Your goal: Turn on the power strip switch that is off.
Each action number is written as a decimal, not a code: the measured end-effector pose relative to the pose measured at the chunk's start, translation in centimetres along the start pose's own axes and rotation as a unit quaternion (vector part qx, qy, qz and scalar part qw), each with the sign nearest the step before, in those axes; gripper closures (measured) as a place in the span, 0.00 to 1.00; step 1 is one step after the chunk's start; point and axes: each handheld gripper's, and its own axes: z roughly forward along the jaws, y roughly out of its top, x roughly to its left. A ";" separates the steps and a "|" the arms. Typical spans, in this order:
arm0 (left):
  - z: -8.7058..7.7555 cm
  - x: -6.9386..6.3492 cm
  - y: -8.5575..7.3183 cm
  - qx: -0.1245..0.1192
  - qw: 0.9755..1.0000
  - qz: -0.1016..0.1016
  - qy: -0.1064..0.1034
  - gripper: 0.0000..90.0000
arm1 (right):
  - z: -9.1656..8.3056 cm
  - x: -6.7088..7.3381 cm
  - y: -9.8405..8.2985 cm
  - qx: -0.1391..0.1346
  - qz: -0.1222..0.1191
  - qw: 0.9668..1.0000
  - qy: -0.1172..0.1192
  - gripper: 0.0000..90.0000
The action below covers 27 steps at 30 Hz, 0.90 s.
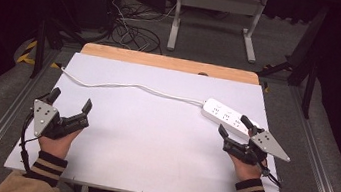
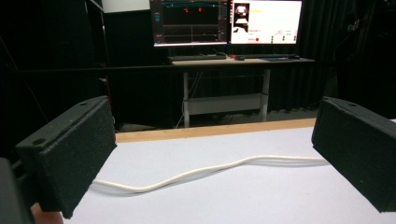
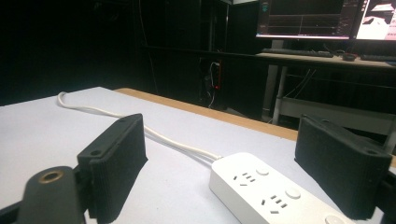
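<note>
Hovering just beside the power strip, right tool spread wide; left tool, also agape, sits well apart.

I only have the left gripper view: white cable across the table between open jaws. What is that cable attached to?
Observer: A white power strip at the table's far right, lying flat.
Operator: Where's the right gripper?
Observer: The right gripper sits just in front of the strip's near end, jaws open, holding nothing.
Operator: Anything plugged into the strip?
Observer: No; the sockets I can see in the right gripper view are empty, each with a round button beside it.
</note>
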 end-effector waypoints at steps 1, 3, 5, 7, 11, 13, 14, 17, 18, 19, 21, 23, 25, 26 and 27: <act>0.0 0.0 0.0 0.000 1.000 0.000 0.000 0.00 | -0.1 0.0 0.0 -0.001 0.000 1.000 0.001 0.19; -0.1 -0.1 0.0 0.000 1.000 0.002 0.000 0.00 | -0.3 0.1 0.1 -0.003 0.001 1.000 0.000 0.19; -0.1 -0.1 0.0 0.001 1.000 0.001 0.000 0.00 | -0.3 0.1 0.1 -0.004 0.000 1.000 0.001 0.19; 0.0 0.0 0.0 0.002 1.000 0.002 0.000 0.00 | -0.1 0.1 0.1 0.001 -0.002 1.000 0.002 0.19; 0.1 0.0 0.0 0.002 1.000 0.000 0.000 0.00 | -0.2 0.1 0.1 0.001 -0.005 1.000 0.007 0.22; 0.0 0.0 0.0 0.002 1.000 0.000 0.000 0.00 | -0.2 0.1 0.2 -0.003 -0.004 1.000 0.009 0.24; 0.0 0.0 0.0 0.001 1.000 -0.001 0.000 0.00 | -0.3 0.1 0.4 -0.002 0.000 1.000 0.007 0.30; 0.0 0.0 0.0 0.001 1.000 -0.001 0.000 0.00 | -0.4 0.1 0.7 -0.002 0.006 1.000 0.005 0.45; 0.0 0.0 0.0 0.002 1.000 0.000 0.000 0.00 | -0.4 0.1 0.8 -0.003 0.002 1.000 0.002 0.59; 0.0 0.0 0.0 0.002 1.000 0.000 0.001 0.00 | -0.5 0.1 1.0 -0.005 -0.002 1.000 0.004 0.74; 0.0 0.0 0.0 0.002 1.000 0.002 0.003 0.00 | -0.8 0.2 1.7 -0.013 -0.026 1.000 -0.007 1.00; 0.0 0.0 0.0 0.002 1.000 0.002 0.003 0.00 | -1.0 0.3 2.2 -0.019 -0.036 0.999 -0.018 1.00; 0.0 0.0 -0.1 0.004 1.000 0.001 0.005 0.00 | -0.9 0.3 3.8 -0.011 -0.038 0.999 -0.021 1.00; 0.1 0.0 -0.1 0.005 1.000 0.002 0.005 0.00 | -0.7 0.3 4.8 -0.005 -0.039 0.999 -0.023 1.00; 0.1 0.0 -0.1 0.004 1.000 0.001 0.005 0.00 | -0.4 0.3 5.8 -0.003 -0.038 0.999 -0.022 1.00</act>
